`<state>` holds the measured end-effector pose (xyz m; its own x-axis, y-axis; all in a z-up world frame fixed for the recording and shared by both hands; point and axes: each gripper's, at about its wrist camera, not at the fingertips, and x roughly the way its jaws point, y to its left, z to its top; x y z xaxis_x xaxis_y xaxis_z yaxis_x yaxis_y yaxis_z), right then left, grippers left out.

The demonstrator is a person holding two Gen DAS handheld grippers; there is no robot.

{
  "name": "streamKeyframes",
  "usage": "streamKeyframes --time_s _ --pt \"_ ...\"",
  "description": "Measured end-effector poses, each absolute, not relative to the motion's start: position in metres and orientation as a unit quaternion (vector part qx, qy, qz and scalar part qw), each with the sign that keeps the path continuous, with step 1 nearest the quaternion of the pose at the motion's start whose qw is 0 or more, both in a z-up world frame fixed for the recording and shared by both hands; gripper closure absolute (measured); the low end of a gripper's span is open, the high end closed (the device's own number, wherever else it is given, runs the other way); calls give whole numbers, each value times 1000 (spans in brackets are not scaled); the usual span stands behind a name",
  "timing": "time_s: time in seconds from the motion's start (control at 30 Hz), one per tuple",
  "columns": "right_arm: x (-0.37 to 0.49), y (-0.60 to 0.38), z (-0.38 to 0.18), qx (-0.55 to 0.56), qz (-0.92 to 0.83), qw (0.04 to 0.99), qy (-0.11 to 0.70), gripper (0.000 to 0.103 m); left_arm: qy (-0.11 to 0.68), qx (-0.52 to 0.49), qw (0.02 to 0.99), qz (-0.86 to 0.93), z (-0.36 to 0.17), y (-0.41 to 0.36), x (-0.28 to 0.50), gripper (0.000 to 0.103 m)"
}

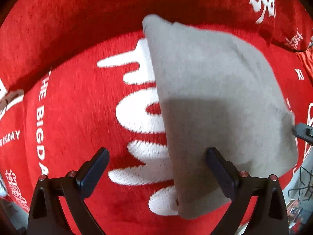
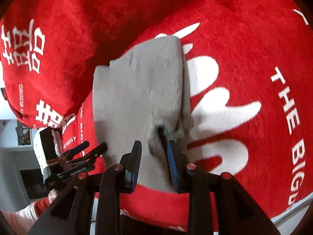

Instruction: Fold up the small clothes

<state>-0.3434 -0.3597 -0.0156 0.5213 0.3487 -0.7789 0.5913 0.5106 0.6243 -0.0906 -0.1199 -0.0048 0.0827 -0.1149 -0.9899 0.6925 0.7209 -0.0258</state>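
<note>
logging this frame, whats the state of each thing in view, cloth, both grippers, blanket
grey cloth: folded over, layers stacked along one edge, lying on the blanket
right gripper: jaws partly apart, grey cloth bunched between the fingertips; grip cannot be told
left gripper: open, jaws wide apart, one finger over the cloth, gripping nothing
red blanket: spread under the cloth, with a raised fold behind it

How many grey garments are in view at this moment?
1. A single grey garment lies folded on the red blanket, between the left gripper and the right gripper. Its layers look like one piece; anything beneath it is hidden.
</note>
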Motion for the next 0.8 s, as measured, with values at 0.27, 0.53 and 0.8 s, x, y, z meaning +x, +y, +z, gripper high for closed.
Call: streamKeyframes --time_s 0.27,0.53,0.8 --pt "-352 -347 -38 453 -93 704 539 91 618 224 697 -287 -3 -99 -100 0" --pt "-356 -347 -71 462 -123 685 550 92 628 228 686 -287 -14 -83 -114 0" --pt "-371 -339 -60 484 -182 664 540 79 633 221 683 -290 -6 -68 -112 0"
